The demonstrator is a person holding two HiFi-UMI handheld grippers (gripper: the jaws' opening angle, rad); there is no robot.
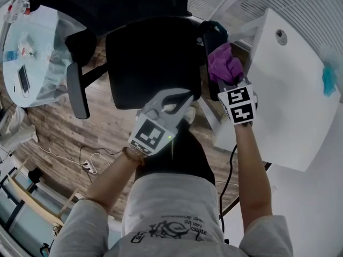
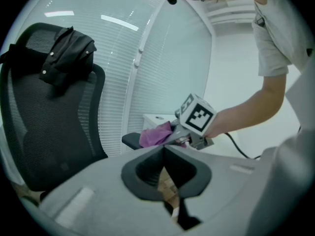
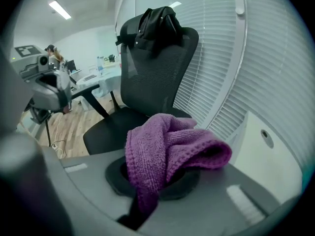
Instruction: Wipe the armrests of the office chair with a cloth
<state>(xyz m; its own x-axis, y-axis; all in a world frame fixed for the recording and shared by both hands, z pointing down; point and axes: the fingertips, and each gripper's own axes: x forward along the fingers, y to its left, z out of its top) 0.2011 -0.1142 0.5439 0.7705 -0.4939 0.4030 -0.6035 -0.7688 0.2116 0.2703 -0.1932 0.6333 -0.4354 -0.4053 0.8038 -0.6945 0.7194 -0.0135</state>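
Gripping purple cloth (image 1: 224, 63), right gripper (image 1: 228, 83) jaws hold it on armrest (image 1: 213, 36); left gripper (image 1: 177, 101) jaws closed, empty, above chair seat (image 1: 153, 58).

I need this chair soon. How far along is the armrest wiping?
Done: the purple cloth is clamped in the right hand-held gripper. In hand: it sits at the armrest beside the white desk. To do: the other armrest, nothing on it; the left hand-held gripper is shut, empty.
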